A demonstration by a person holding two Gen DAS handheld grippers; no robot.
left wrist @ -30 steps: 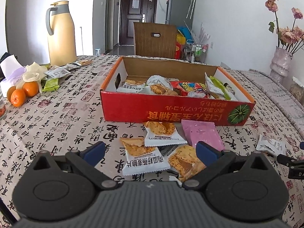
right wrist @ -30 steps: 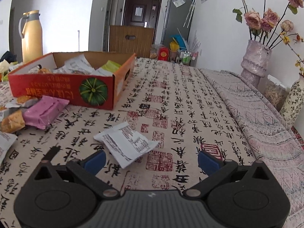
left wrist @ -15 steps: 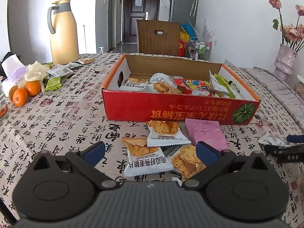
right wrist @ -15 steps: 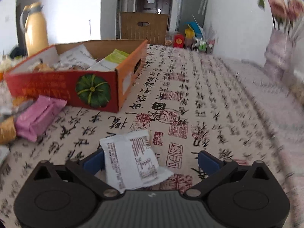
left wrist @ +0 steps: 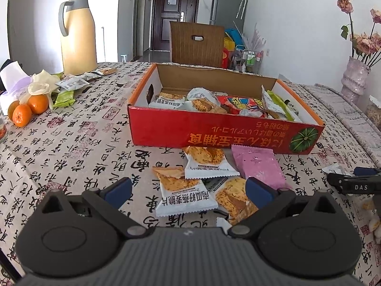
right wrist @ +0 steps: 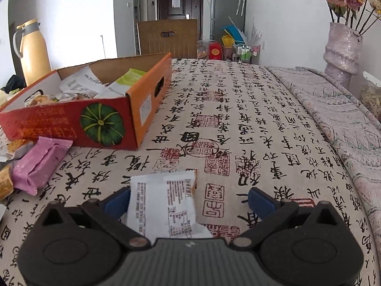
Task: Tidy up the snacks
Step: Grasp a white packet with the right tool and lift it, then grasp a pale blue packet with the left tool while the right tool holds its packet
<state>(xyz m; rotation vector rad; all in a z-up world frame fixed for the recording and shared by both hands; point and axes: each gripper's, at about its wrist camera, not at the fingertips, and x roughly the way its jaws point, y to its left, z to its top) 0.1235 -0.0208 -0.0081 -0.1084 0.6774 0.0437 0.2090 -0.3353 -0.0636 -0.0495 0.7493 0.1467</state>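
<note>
A red cardboard box (left wrist: 214, 135) holding several snack packets sits mid-table. In front of it lie a pink packet (left wrist: 258, 166) and three white-and-orange cracker packets (left wrist: 184, 191). My left gripper (left wrist: 188, 191) is open just above the nearest of these, touching none. In the right wrist view a white packet (right wrist: 164, 205) lies face down on the cloth between the open fingers of my right gripper (right wrist: 189, 202), against the left finger (right wrist: 116, 201). The box (right wrist: 107, 124) and pink packet (right wrist: 40, 164) lie to its left. My right gripper (left wrist: 354, 181) also shows at the left view's right edge.
A yellow thermos (left wrist: 77, 35), oranges (left wrist: 26, 109), tissues and more loose packets (left wrist: 71, 83) occupy the far left of the table. A vase of roses (right wrist: 343, 52) stands at the far right. A wooden chair (left wrist: 197, 44) is behind the table. Patterned cloth covers the table.
My right gripper moved forward and down around the white packet, which now sits between its fingers. My left gripper lifted and drew back slightly; the snacks stayed put.
</note>
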